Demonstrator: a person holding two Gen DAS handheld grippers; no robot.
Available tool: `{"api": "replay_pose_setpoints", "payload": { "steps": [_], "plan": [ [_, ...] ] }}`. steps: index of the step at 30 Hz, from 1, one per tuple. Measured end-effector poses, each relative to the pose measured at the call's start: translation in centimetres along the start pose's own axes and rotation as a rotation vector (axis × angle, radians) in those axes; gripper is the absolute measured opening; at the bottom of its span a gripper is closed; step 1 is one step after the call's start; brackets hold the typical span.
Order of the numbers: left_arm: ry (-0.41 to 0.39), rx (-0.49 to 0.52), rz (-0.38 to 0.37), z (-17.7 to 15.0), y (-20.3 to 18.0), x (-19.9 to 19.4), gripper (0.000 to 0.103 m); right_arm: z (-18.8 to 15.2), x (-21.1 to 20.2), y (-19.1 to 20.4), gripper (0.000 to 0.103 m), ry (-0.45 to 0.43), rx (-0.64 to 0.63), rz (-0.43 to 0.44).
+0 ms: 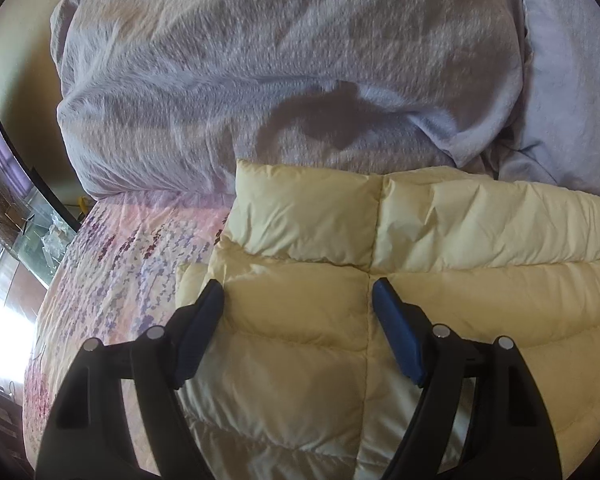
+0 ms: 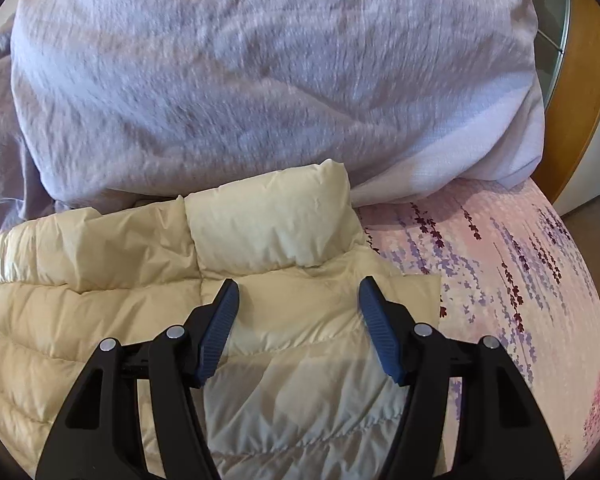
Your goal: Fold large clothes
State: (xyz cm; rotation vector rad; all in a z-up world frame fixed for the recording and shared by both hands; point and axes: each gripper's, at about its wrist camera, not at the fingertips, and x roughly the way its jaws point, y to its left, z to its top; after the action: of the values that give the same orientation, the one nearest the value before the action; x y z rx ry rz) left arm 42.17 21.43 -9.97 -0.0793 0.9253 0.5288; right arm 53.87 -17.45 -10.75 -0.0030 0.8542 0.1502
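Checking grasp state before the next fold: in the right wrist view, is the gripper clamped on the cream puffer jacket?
No, the right gripper is open above the cream puffer jacket, its blue pads holding nothing.

Both wrist cams close above cream jacket (image 1: 300,340) (image 2: 280,240), facing lilac duvet (image 1: 260,60) (image 2: 260,60); shared

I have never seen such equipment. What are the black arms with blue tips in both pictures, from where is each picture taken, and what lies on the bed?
They are hand-held grippers; a person carries one in each hand. Each has a camera looking forward along its two blue-padded fingers. One picture comes from the left gripper, the other from the right gripper. Both are open and hold nothing. Below them lies a cream puffer jacket, seemingly folded, on a floral bedsheet. Behind it is a bulky lavender duvet.
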Motion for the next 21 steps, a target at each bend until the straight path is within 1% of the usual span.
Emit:
{"api": "replay_pose_setpoints", "payload": {
  "steps": [4,14,21],
  "plan": [
    [-0.002,0.004,0.007,0.0,-0.1,0.5,0.077,-0.2,0.7,-0.1,0.065,-0.007,0.003,-0.018],
    [-0.006,0.005,0.010,0.3,-0.8,1.7,0.078,-0.6,2.3,-0.4,0.072,-0.020,0.008,-0.049],
    [-0.005,-0.005,0.006,0.7,-1.1,2.9,0.083,-0.9,2.9,-0.6,0.075,-0.027,0.019,-0.073]
  ]
}}
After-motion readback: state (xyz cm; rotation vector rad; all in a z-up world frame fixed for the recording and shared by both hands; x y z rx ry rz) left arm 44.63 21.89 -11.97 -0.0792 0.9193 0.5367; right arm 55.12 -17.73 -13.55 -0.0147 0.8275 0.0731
